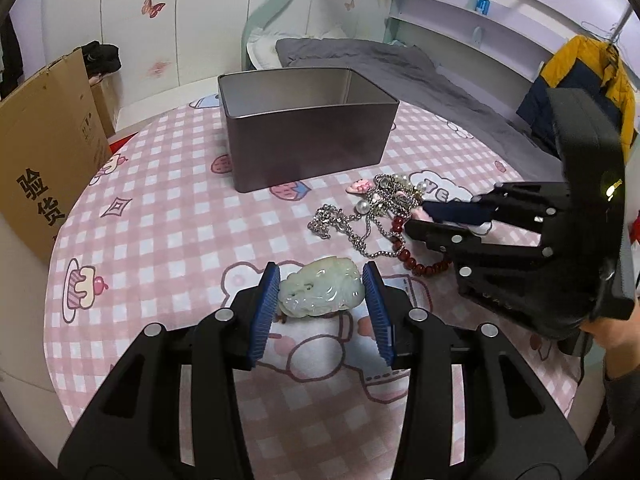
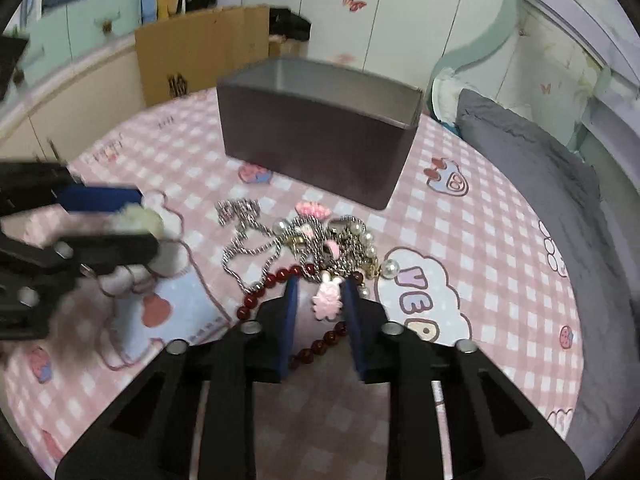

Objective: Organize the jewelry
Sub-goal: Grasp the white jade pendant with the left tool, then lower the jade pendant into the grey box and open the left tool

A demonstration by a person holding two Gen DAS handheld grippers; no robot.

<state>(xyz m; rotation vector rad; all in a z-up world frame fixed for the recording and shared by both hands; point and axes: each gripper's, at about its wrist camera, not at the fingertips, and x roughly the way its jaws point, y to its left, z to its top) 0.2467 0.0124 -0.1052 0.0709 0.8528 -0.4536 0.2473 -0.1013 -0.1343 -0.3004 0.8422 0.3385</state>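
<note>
A pale green jade pendant [image 1: 322, 290] lies on the pink checked tablecloth between the blue pads of my left gripper [image 1: 322, 280]; the pads stand either side of it and the left one seems to touch it. My right gripper [image 2: 320, 289] is open around a pink bunny charm [image 2: 327, 301] at the near edge of a tangle of silver chains [image 2: 256, 232], pearls and red beads [image 2: 276, 278]. The heap also shows in the left wrist view [image 1: 376, 216]. An open dark metal tin [image 1: 308, 136] stands beyond, its inside bare.
A cardboard box [image 1: 44, 152] stands at the table's left edge. A bed with grey bedding [image 1: 384, 64] lies behind the table, and a yellow and navy jacket [image 1: 580, 80] hangs at the right. The left gripper [image 2: 120, 216] shows blurred in the right wrist view.
</note>
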